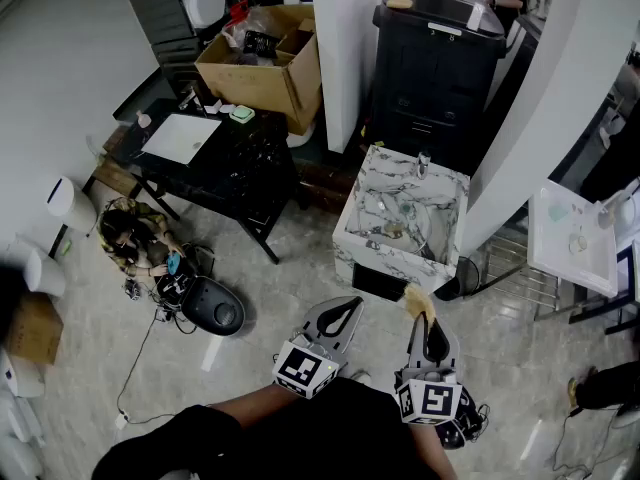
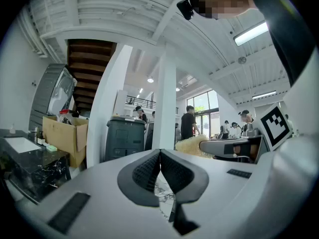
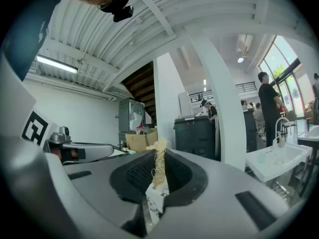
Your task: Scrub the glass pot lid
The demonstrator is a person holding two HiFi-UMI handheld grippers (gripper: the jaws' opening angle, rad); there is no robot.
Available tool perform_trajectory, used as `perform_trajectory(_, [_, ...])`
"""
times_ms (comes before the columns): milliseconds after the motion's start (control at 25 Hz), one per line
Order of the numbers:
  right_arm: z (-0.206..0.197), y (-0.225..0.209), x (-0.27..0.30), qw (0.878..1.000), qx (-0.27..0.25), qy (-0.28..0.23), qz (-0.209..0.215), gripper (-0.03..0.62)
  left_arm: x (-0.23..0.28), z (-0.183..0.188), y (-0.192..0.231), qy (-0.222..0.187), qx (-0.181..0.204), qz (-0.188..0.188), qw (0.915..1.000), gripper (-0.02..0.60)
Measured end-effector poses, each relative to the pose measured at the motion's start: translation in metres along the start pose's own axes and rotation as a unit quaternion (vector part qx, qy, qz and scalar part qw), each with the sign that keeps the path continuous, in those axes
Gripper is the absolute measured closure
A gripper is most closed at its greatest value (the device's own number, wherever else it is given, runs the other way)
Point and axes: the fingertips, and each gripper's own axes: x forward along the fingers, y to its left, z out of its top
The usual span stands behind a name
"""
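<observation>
**A:** Where did the glass lid [image 1: 403, 215] lie from the claws?

**B:** Down in the marble sink [image 1: 381, 255], as far as I could judge. It showed as a faint round glassy outline on the basin floor, too small to swear to. From both claws it was at about twelve o'clock and well apart, with bare floor between.

**A:** And the claws themselves?

**B:** Both were close to the person's body, at the six o'clock edge of the head view. The right claw [image 1: 424, 319] was clamped on a straw-coloured scrubber [image 1: 417, 301]. Its fibres stuck out past the tips and pointed toward twelve, straight at the sink. The left claw [image 1: 354, 304] had its jaws pressed together with nothing between them. Its own view showed only marble through the slit below the pads.

**A:** Which was nearer the lid?

**B:** There was little in it. The right one sat almost directly below the basin. The left one was on its nine o'clock side, angled toward one o'clock.

**A:** Did the lid have a long axis to mind?

**B:** It looked round, so none. I judged that scrubbing hadn't begun. The next move called for carrying both claws forward over the rim, the left likely to steady the lid and the right to bring the scrubber down onto the glass.
</observation>
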Motion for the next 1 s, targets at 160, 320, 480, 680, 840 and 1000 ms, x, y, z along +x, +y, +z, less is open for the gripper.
perform_trajectory(160, [-0.011,-0.009,0.000,0.998,0.012,0.016,0.065,0.534,0.007,-0.007,-0.011,-0.011,-0.014,0.015,0.9997,0.565])
perform_trajectory(320, [-0.026,-0.017,-0.001,0.995,0.020,0.031,0.096,0.533,0.001,-0.021,-0.006,-0.004,-0.027,0.049,0.9984,0.565])
perform_trajectory(480, [-0.035,-0.021,0.007,0.993,0.028,0.030,0.112,0.533,0.007,-0.029,-0.001,0.012,-0.041,0.051,0.9978,0.565])
perform_trajectory(680, [-0.044,-0.022,0.029,0.994,-0.043,0.029,0.100,0.533,0.030,-0.043,0.017,0.020,-0.038,0.040,0.9983,0.566])
perform_trajectory(840, [-0.044,-0.028,0.065,0.993,-0.043,0.044,0.099,0.533,0.064,-0.054,0.042,0.024,-0.060,0.028,0.9975,0.566])
perform_trajectory(1000, [-0.058,-0.028,0.113,0.991,-0.046,0.075,0.097,0.533,0.096,-0.060,0.079,0.038,-0.086,0.009,0.9955,0.565])
